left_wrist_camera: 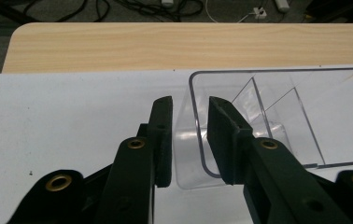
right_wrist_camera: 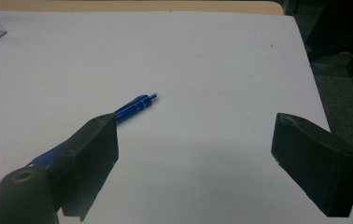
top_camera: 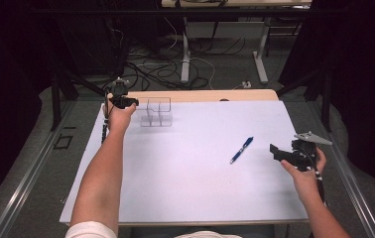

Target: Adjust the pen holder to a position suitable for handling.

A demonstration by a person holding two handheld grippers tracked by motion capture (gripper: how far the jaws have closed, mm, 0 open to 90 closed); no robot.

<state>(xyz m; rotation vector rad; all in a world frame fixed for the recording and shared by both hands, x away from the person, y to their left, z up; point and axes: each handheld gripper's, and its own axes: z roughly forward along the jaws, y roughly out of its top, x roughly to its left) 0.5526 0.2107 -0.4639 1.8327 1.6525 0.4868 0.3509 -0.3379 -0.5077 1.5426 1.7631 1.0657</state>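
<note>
A clear plastic organizer (top_camera: 156,114) with dividers stands at the far left of the white mat. My left gripper (top_camera: 126,102) is at its left end. In the left gripper view the jaws straddle the organizer's near corner wall (left_wrist_camera: 194,140), narrowly open, with a small gap on each side of the rim. A blue pen (top_camera: 241,149) lies on the mat right of centre. My right gripper (top_camera: 281,153) hovers just right of the pen, jaws wide open and holding nothing. In the right gripper view the pen (right_wrist_camera: 135,108) pokes out from behind the left jaw.
The white mat (top_camera: 195,188) covers the table, and a strip of bare wood (top_camera: 210,95) shows at the far edge. Beyond that are table legs and cables on the floor. The mat's right edge (right_wrist_camera: 312,79) is close to my right gripper.
</note>
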